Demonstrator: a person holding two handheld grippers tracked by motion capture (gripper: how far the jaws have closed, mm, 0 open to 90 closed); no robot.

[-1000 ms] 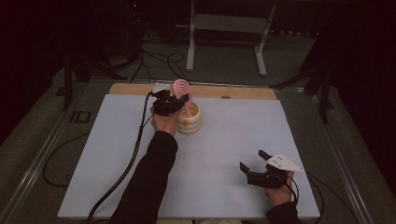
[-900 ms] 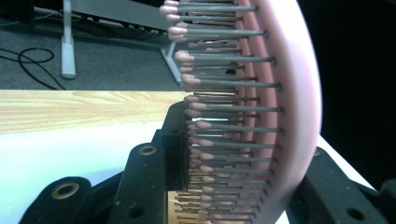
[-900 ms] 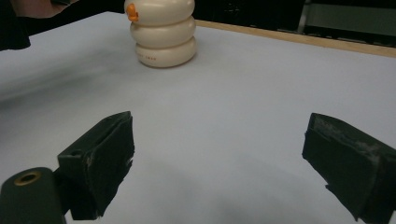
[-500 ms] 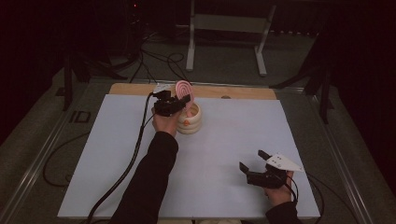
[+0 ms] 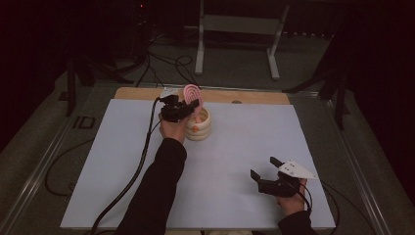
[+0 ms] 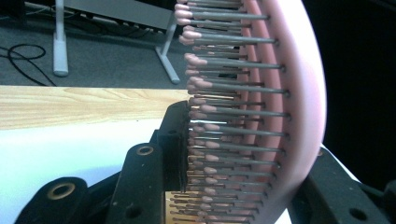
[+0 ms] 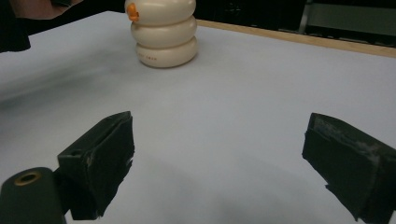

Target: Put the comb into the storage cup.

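Pink hairbrush (image 6: 261,116) is clamped in left gripper (image 5: 188,106) above cream ribbed holder (image 5: 199,126); bristles are resolved in left gripper view. Right gripper (image 5: 266,169) is held apart, empty, near table (image 5: 98,161) edge.

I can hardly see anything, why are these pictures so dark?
High view: the room is dim, lit mostly on the white table. Left gripper view: the pink hairbrush looms close, its far bristles soft. Right gripper view: the cream holder looks slightly blurred.
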